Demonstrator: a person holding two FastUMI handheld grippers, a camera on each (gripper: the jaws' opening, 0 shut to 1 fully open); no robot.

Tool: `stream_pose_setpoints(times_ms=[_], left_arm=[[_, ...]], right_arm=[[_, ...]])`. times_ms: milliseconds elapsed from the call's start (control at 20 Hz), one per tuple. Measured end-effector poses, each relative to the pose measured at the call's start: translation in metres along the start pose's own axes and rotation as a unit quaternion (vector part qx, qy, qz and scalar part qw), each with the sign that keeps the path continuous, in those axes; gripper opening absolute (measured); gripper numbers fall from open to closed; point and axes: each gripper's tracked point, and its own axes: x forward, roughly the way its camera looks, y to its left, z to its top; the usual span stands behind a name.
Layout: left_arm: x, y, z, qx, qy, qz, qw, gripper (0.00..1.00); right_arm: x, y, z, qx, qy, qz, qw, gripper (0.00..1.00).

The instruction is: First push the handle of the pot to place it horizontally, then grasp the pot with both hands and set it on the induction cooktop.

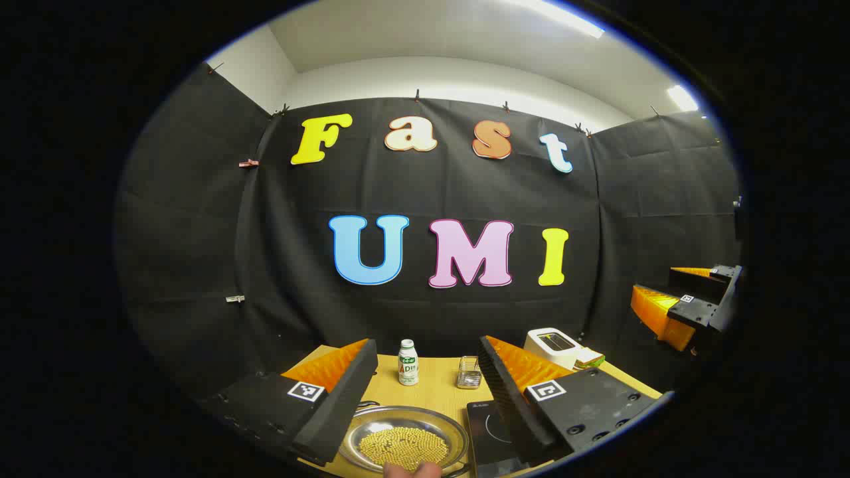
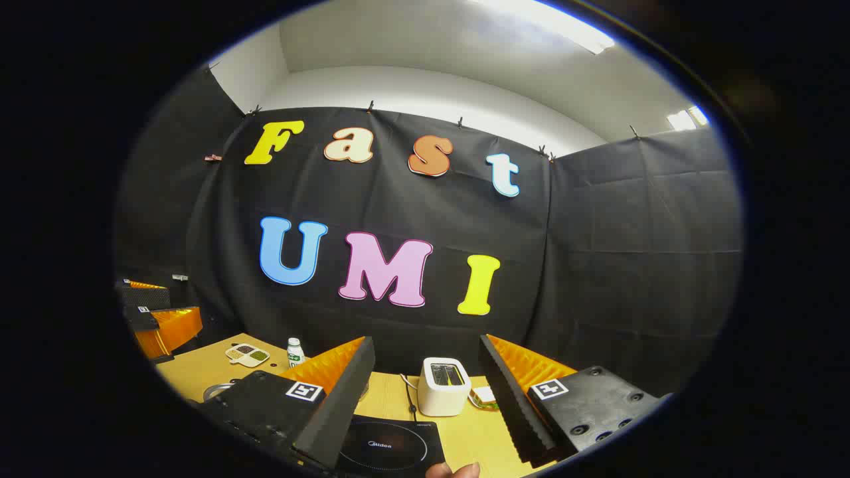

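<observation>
A shallow metal pot [image 1: 405,438] filled with small yellow beads sits on the wooden table, low between my left gripper's fingers. The left gripper [image 1: 426,342] is open above it, not touching. A black induction cooktop [image 1: 495,431] lies just right of the pot. In the right gripper view the cooktop [image 2: 388,448] sits under the open right gripper [image 2: 425,340], and the pot's rim [image 2: 216,390] peeks out at the left. Each gripper also appears far off in the other's view: the right gripper [image 1: 690,305] and the left gripper [image 2: 156,318]. The pot's handle is hard to make out.
Behind the pot stand a small white bottle [image 1: 408,362] and a little wire holder [image 1: 469,373]. A white toaster [image 2: 443,385] with its cord stands behind the cooktop. A divided dish [image 2: 247,354] lies at the far left. A fingertip [image 2: 451,470] shows at the bottom edge.
</observation>
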Motion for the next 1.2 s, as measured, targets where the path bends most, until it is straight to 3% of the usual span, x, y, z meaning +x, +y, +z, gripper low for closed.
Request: stream_pose_setpoints(times_ms=[1200], left_arm=[[-0.011,-0.001,0.016,0.018,-0.026,0.000,1.000,0.95]], right_arm=[[-0.005,-0.008,0.004,0.004,-0.009,-0.003,1.000,0.97]])
